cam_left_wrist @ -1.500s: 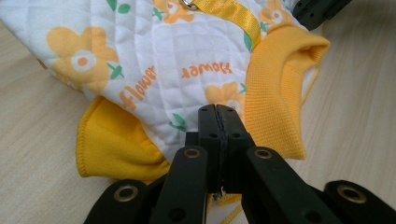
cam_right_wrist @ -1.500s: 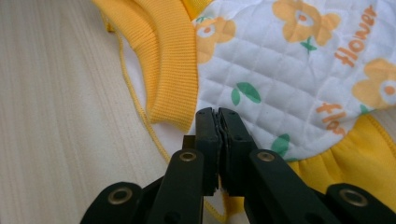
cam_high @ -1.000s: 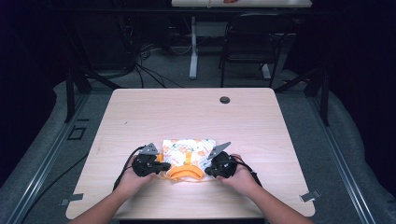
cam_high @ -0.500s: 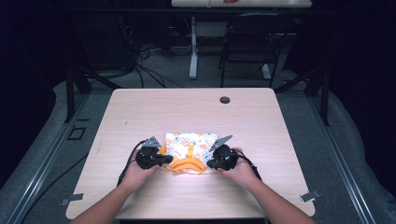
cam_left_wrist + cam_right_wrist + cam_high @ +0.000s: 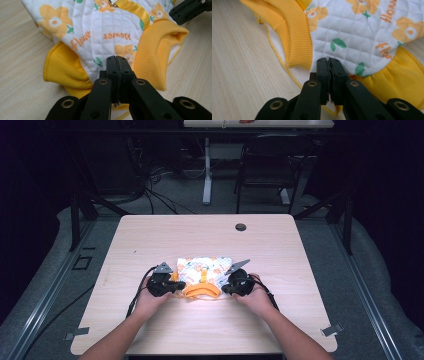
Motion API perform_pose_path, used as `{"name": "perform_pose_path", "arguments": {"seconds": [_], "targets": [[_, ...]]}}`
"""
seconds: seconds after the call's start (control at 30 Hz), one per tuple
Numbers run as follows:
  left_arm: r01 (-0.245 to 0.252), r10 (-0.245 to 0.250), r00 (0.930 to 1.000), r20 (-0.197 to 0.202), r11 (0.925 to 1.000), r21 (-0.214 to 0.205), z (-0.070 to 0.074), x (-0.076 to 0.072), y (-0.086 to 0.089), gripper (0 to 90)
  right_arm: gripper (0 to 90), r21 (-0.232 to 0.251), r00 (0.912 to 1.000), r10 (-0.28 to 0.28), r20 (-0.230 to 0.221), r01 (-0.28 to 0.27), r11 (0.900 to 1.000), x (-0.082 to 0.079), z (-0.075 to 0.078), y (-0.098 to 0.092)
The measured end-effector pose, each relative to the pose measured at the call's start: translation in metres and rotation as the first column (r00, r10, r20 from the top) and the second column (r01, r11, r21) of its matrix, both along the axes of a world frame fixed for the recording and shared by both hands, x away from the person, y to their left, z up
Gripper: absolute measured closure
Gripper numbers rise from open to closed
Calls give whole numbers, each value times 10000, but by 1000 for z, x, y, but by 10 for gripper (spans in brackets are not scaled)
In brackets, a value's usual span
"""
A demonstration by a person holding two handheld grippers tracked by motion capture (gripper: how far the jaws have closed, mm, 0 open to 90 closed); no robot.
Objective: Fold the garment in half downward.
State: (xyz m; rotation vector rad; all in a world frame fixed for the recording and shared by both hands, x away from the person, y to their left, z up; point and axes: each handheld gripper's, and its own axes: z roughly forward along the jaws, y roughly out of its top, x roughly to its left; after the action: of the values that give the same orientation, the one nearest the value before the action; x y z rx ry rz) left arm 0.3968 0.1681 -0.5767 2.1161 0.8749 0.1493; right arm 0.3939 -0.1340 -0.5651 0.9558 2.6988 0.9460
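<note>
Garment (image 5: 205,270) pinched by both grippers on table (image 5: 300,270).

Right gripper (image 5: 329,61) pinches the quilted floral garment's (image 5: 362,32) edge; jaws closed.

Soft quilted cloth on a matt wood-grain table, with your matt black plastic grippers around it.

Your small garment (image 5: 105,27) is white quilted cloth, stitched in squares, with ribbed yellow knit cuffs (image 5: 152,50), a shiny yellow ribbon strap (image 5: 136,10) and a glossy metal ring (image 5: 112,3). The table (image 5: 280,250) looks like pale, smooth, matt laminate. Your left gripper (image 5: 116,60) and right gripper (image 5: 329,62) show dull black plastic with brassy metal rivets (image 5: 102,81).
</note>
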Motion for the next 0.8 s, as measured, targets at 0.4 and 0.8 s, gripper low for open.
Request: {"name": "perform_pose_path", "arguments": {"seconds": [0.4,0.8], "targets": [[-47,47,9995,317,10000,8,14,-11,4,823,812,362,9992,165,365,-179,9992,-16,16,0],[-228,242,9986,469,9993,-294,26,-42,19,668,667,438,9981,4,623,-31,9990,-48,29,-12]]}}
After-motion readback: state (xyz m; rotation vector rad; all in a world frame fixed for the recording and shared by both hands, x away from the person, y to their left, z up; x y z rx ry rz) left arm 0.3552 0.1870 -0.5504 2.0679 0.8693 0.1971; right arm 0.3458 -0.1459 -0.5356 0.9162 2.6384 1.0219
